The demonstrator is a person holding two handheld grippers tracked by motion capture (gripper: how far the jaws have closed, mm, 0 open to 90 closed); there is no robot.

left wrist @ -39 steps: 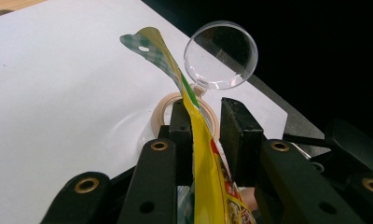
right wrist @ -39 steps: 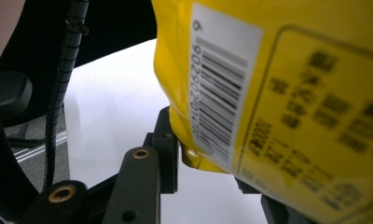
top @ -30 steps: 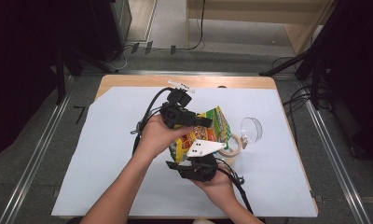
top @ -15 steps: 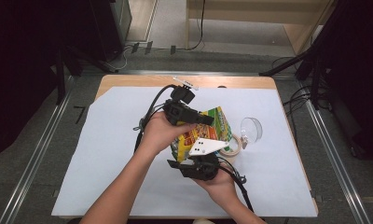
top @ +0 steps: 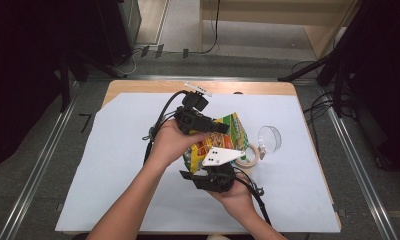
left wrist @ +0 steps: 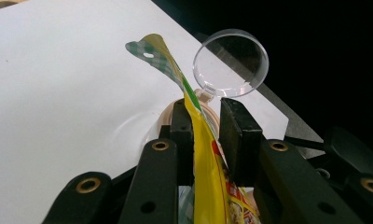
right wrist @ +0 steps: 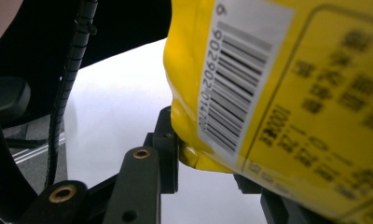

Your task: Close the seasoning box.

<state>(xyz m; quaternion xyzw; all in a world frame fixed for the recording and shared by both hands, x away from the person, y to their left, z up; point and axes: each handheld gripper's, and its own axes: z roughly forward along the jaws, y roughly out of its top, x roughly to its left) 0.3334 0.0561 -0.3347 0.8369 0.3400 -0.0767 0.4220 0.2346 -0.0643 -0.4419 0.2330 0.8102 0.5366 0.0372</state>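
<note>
Gripping snack bag [top: 223, 137] (yellow), both grippers

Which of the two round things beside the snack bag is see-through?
The clear lid, farthest from the grippers. The tape roll nearer the bag is opaque beige.

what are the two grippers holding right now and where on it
Both hold one yellow snack bag: the left hand-held gripper pinches its sealed top edge, and the right hand-held gripper clamps the bottom corner by the barcode.

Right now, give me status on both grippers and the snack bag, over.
Left gripper pinching the snack bag at its top seal. Right gripper gripping its bottom corner. Bag held off the table. Tape roll and clear lid close by.
</note>
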